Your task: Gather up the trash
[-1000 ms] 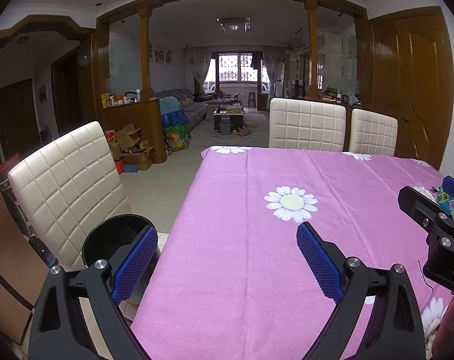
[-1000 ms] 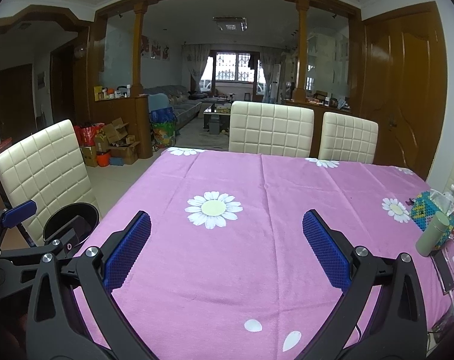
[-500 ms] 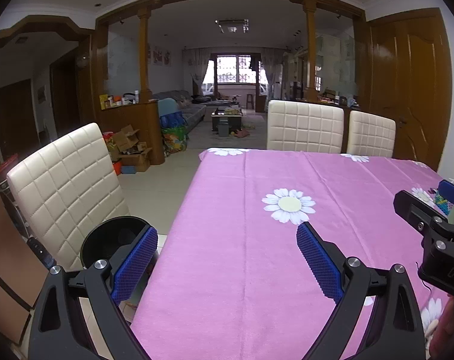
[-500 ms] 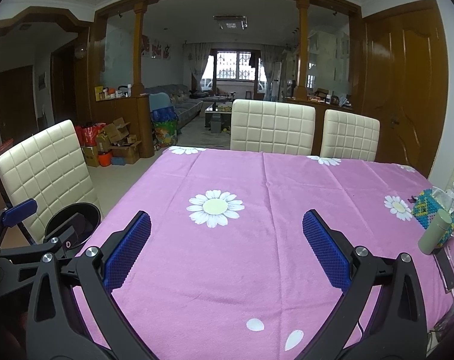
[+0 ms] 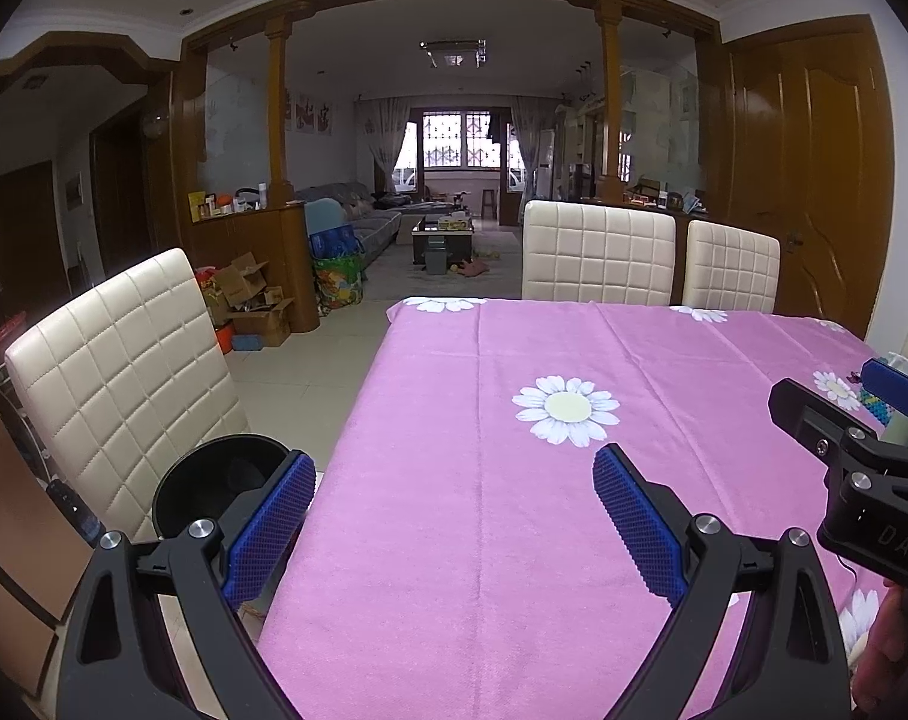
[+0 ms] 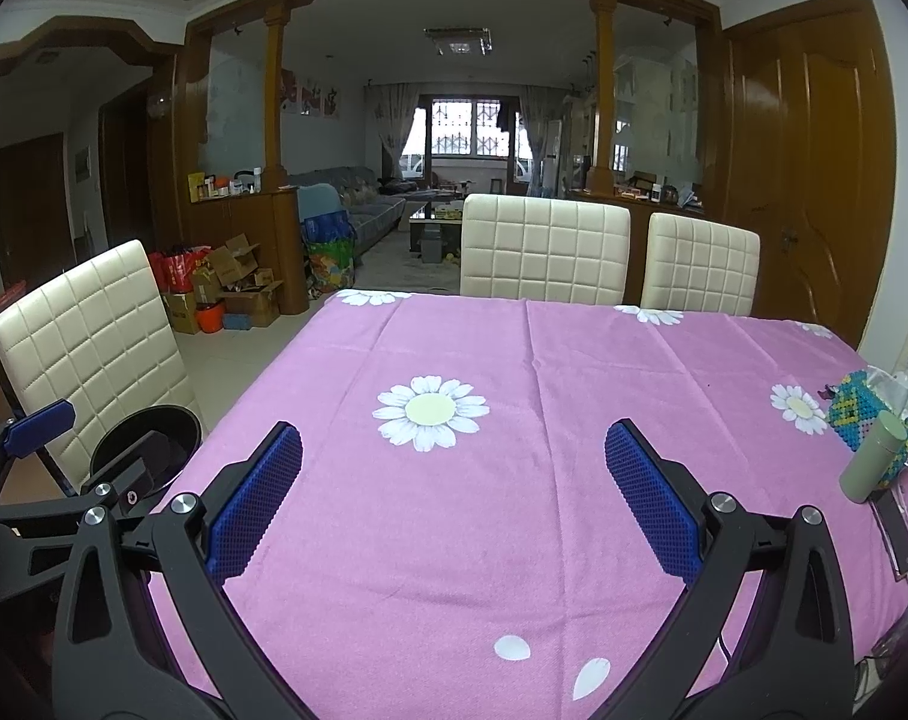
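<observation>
A black round trash bin [image 5: 214, 489] stands on the floor at the table's left edge, beside a cream chair; it also shows in the right wrist view [image 6: 148, 450]. My left gripper [image 5: 454, 516] is open and empty above the table's near left corner. My right gripper [image 6: 454, 492] is open and empty above the pink tablecloth [image 6: 514, 480]. No trash shows on the cloth. The right gripper shows at the right of the left wrist view [image 5: 856, 450].
Cream chairs stand at the left [image 5: 124, 384] and at the far side [image 6: 544, 252]. A green cylinder [image 6: 874, 462], a beaded box [image 6: 856, 414] and a phone [image 6: 898, 534] sit at the table's right edge. Cardboard boxes [image 5: 250, 300] lie on the floor.
Both grippers have drifted slightly, the views shifting a little; both stay open and empty.
</observation>
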Tool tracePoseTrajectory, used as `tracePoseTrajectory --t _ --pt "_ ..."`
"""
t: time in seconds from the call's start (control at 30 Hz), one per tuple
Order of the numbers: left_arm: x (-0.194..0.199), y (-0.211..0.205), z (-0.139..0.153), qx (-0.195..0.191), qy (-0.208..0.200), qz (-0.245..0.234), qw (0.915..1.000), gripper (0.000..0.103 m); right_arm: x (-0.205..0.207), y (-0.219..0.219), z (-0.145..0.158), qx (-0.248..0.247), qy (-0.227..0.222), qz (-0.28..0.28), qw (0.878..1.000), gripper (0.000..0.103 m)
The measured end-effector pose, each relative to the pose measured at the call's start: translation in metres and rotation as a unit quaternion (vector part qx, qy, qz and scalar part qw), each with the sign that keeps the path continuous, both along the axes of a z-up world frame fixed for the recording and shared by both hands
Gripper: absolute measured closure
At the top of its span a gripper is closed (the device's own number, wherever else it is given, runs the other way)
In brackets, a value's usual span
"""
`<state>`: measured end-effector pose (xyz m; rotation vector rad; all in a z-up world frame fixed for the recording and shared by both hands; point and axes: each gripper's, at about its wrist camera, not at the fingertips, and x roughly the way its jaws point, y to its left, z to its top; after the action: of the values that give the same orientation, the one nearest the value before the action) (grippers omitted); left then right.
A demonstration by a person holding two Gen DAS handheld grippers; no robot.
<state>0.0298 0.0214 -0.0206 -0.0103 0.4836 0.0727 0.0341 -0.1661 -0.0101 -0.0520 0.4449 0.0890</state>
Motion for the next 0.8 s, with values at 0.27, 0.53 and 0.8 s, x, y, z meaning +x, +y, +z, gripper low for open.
tracePoseTrajectory --t 0.27,0.53,0.8 --pt "-0.0001 0.0010 -0.0020 0.000 0.003 -0.002 1.0000 0.011 -0.0003 -0.0002 -0.0006 0.000 0.001 0.001 1.000 0.003" --pt "-0.0011 0.0001 -0.0020 0.008 -0.001 0.006 1.0000 0.011 -0.0007 0.0003 -0.0015 0.002 0.001 0.000 1.000 0.003" --pt "0.0032 0.0008 -0.0051 0.009 0.008 0.005 0.9999 0.011 -0.0006 -0.0001 -0.0014 0.001 0.001 0.000 1.000 0.003"
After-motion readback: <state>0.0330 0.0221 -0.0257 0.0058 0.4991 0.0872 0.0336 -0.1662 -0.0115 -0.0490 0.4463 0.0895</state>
